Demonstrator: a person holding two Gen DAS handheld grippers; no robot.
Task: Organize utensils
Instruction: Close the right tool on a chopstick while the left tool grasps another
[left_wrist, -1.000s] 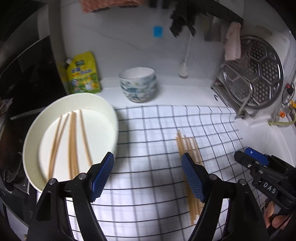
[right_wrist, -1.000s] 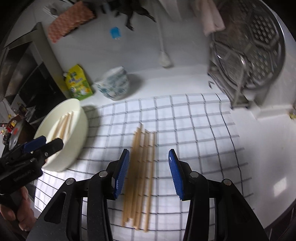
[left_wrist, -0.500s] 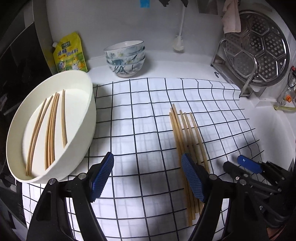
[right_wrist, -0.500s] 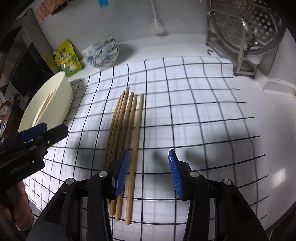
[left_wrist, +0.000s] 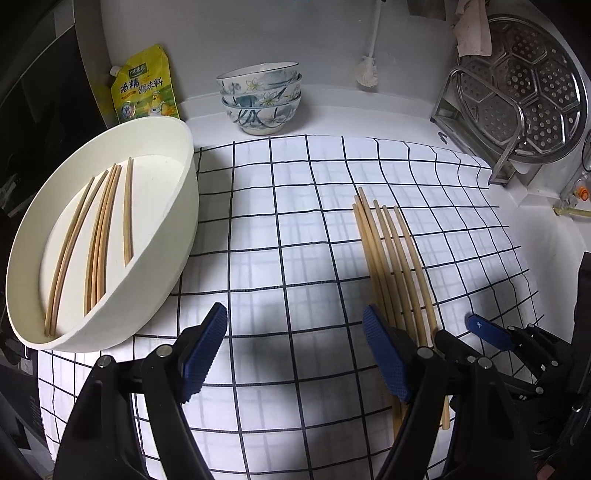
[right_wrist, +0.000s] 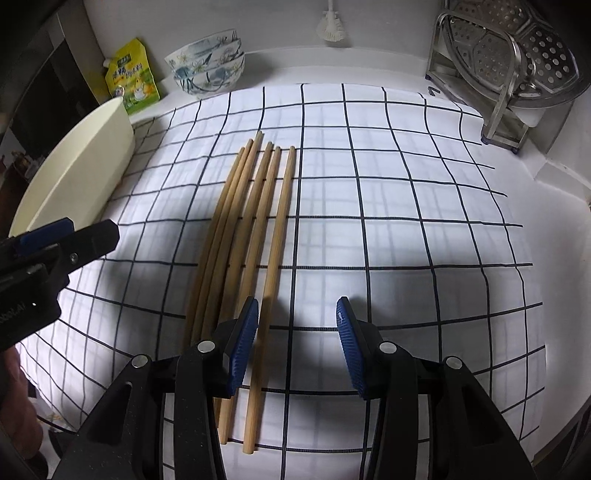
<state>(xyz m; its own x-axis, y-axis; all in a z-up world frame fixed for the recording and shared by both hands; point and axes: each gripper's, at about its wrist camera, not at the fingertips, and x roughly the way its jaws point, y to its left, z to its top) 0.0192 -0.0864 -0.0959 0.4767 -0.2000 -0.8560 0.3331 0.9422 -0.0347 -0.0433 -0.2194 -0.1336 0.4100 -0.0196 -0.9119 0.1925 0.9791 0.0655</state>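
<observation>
Several wooden chopsticks (right_wrist: 255, 221) (left_wrist: 388, 258) lie side by side on a white checked cloth (right_wrist: 388, 221) (left_wrist: 288, 229). More chopsticks (left_wrist: 99, 236) rest inside a large cream oval basin (left_wrist: 177, 236) (right_wrist: 85, 173) at the cloth's left edge. My right gripper (right_wrist: 295, 332) hovers low over the near ends of the chopsticks, open; the rightmost stick runs between its blue pads, untouched. My left gripper (left_wrist: 295, 347) is open wide over bare cloth, its right pad just above the bundle's near end. Each gripper shows at the edge of the other's view.
A stack of floral bowls (left_wrist: 260, 98) and a yellow seasoning pouch (left_wrist: 144, 86) stand at the back by the wall. A metal rack holding a perforated steamer plate (left_wrist: 517, 92) is at the right. A dish brush (left_wrist: 367, 70) hangs on the wall.
Both grippers have come down closer to the cloth and tipped further downward. The chopsticks now fill more of each view. Neither jaw has changed its width, and nothing has been picked up.
</observation>
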